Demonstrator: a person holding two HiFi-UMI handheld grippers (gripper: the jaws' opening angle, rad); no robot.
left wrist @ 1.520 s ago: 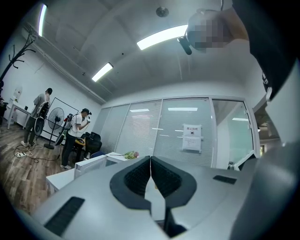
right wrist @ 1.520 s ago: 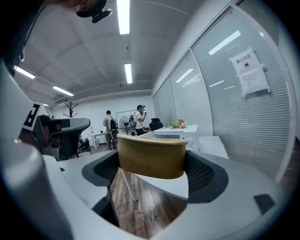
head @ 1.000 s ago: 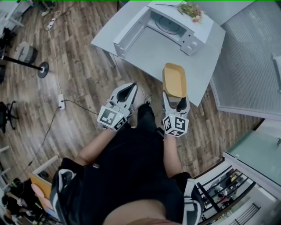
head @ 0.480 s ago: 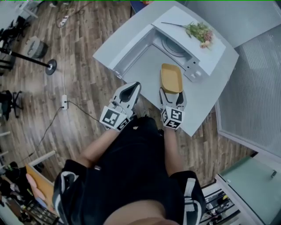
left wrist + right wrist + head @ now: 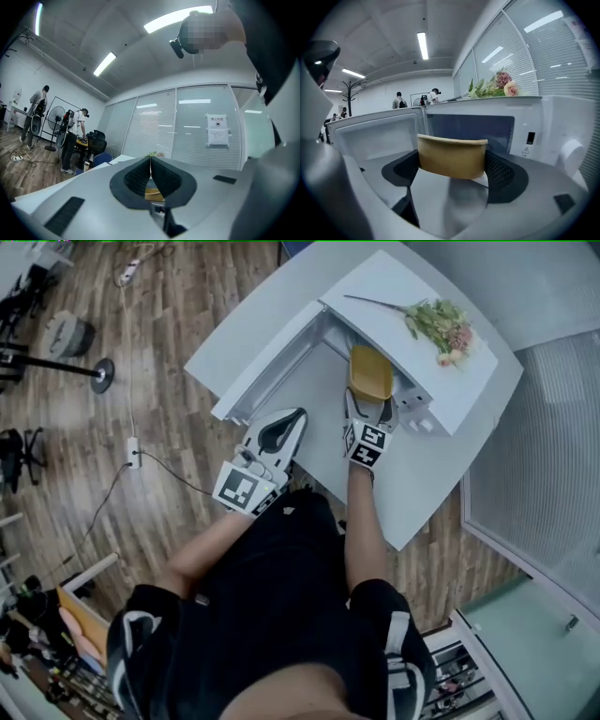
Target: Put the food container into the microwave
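- The tan food container [image 5: 370, 371], clamped in the right gripper [image 5: 367, 405], has been carried within a second from over the near edge of the table [image 5: 417, 493] to the mouth of the open microwave [image 5: 380, 292]; placement is judged close.
- The left gripper [image 5: 284, 424] is held aside, jaws together on nothing.
- A notice [image 5: 218, 131] is seen on the glass, its print unreadable; no brand can be read.

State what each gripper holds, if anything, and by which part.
The right gripper grips the shallow tan food container by its near end; the left gripper, jaws together, holds nothing.
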